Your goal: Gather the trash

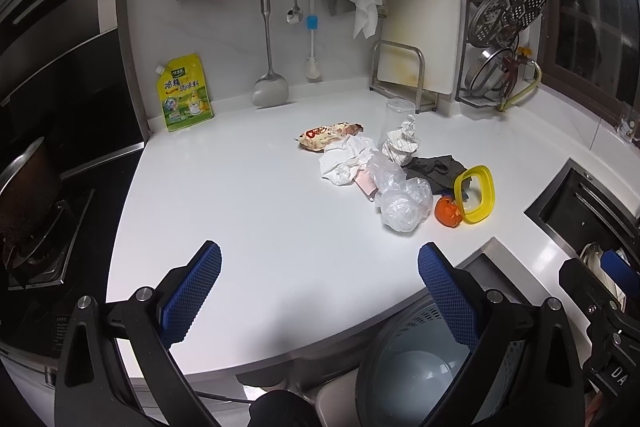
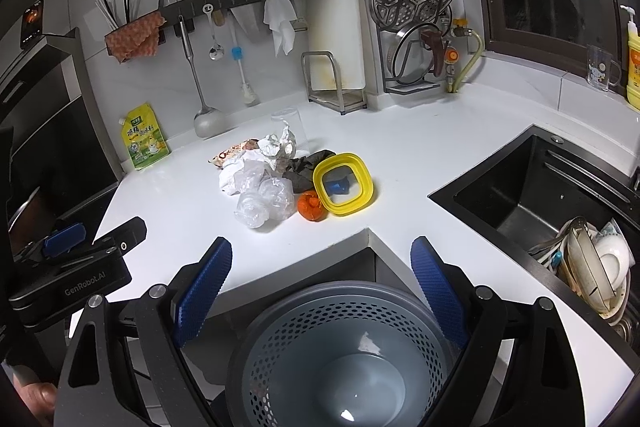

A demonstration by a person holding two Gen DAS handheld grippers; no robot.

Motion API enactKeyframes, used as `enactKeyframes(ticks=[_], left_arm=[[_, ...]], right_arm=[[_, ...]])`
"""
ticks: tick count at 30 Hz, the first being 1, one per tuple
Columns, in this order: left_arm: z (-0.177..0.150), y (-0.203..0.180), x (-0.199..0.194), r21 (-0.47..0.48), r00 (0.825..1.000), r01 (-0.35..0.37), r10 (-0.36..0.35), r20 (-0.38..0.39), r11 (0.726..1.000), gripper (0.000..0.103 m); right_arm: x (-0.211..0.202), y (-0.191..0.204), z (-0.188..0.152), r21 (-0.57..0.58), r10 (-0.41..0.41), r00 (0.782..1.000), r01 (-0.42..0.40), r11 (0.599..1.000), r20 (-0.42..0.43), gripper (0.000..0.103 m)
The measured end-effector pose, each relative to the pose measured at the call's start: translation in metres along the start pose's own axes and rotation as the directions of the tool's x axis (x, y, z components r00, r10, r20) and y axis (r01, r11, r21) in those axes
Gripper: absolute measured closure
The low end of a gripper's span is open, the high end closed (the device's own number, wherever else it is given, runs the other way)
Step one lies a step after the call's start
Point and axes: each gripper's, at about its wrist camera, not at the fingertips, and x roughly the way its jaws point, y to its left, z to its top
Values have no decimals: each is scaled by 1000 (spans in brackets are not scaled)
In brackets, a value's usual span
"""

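A heap of trash lies on the white counter (image 1: 248, 211): a snack wrapper (image 1: 328, 135), crumpled white tissue (image 1: 346, 159), clear plastic wrap (image 1: 400, 199), a paper ball (image 1: 402, 143), a dark rag (image 1: 436, 169), orange peel (image 1: 448, 211) and a yellow ring lid (image 1: 475, 193). The same heap shows in the right wrist view around the plastic wrap (image 2: 264, 199) and yellow lid (image 2: 343, 183). A grey perforated bin (image 2: 340, 355) stands below the counter edge. My left gripper (image 1: 320, 291) is open, short of the heap. My right gripper (image 2: 322, 291) is open above the bin.
A stove with a pot (image 1: 28, 187) sits at the left. A black sink (image 2: 560, 203) with dishes is at the right. A yellow seasoning pouch (image 1: 185, 91), a clear jar (image 1: 396, 119), a board rack (image 1: 400, 71) and hanging utensils line the back wall.
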Motion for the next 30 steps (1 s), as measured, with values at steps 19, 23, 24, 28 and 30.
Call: enactKeyframes(ticks=[19, 23, 24, 28, 30], left_arm=[[-3, -6, 0, 9, 1000, 3, -3, -2, 1000, 6], [-4, -7, 0, 12, 1000, -2, 2, -4, 1000, 6], [-4, -7, -1, 12, 1000, -2, 2, -3, 1000, 6], [-4, -5, -2, 7, 1000, -4, 4, -1, 1000, 6], [-3, -5, -1, 6, 1000, 0, 0, -3, 1000, 6]], right_arm=[[-3, -6, 2, 10, -67, 998, 67, 998, 9, 16], [-4, -7, 1, 11, -69, 998, 69, 998, 11, 16], [-4, -7, 1, 11, -69, 998, 69, 998, 12, 16], [-3, -5, 0, 6, -68, 998, 68, 998, 7, 16], [-3, -6, -1, 8, -68, 998, 68, 998, 7, 16]])
